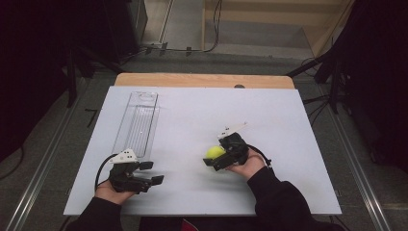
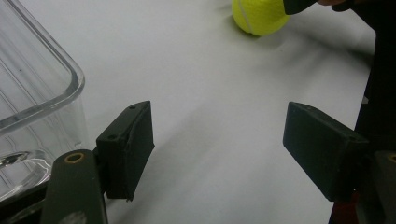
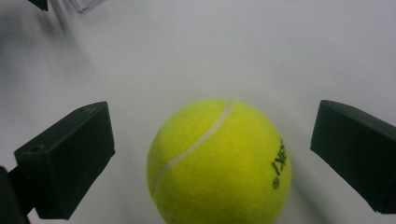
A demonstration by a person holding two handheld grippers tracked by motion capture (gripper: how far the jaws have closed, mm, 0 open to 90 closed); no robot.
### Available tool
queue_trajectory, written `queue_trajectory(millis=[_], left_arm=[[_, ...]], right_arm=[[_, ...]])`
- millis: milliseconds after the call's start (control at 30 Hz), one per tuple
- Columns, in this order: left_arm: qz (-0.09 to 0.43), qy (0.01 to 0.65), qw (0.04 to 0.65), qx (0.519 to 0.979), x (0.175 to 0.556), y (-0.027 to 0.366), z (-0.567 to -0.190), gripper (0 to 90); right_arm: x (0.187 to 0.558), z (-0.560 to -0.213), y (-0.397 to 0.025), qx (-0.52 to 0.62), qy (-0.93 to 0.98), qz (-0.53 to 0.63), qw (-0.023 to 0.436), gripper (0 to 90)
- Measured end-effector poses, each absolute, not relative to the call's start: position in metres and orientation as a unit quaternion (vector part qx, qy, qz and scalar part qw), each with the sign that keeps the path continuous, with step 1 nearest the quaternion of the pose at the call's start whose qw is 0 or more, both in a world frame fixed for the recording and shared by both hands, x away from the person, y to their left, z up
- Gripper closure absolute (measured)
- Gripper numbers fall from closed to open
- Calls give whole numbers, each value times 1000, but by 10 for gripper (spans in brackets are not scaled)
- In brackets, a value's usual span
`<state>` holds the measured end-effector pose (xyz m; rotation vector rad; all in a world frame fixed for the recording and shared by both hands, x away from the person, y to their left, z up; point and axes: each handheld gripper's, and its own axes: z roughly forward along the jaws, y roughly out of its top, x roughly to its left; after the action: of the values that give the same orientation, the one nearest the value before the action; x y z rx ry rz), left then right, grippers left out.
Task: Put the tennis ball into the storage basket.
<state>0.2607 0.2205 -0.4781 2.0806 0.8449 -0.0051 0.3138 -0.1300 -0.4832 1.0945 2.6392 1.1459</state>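
Note:
A yellow-green tennis ball [image 1: 214,152] [image 3: 219,163] [image 2: 259,16] lies on the white board [image 1: 192,125], right of centre. My right gripper [image 1: 216,156] [image 3: 212,158] is open around it, one jaw on each side with a gap to the ball on both. My left gripper [image 1: 153,172] [image 2: 219,149] is open near the board's front left, nothing between its jaws. A long clear plastic tray [image 1: 138,122] [image 2: 32,107] lies on the left part of the board; its near end is just beside the left gripper.
The white board rests on a wooden table [image 1: 204,80] whose far edge shows. Dark stands and cables [image 1: 332,72] surround the table on the floor.

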Motion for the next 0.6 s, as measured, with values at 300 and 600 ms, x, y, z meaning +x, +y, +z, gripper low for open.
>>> queue_trajectory(millis=[300,600], left_arm=[[-2,338,434,835,261,221,-478,252],[-2,339,435,834,260,220,-478,252]], right_arm=[[312,-488,-131,358,858,367,31,0],[311,-495,-130,357,862,359,27,0]])
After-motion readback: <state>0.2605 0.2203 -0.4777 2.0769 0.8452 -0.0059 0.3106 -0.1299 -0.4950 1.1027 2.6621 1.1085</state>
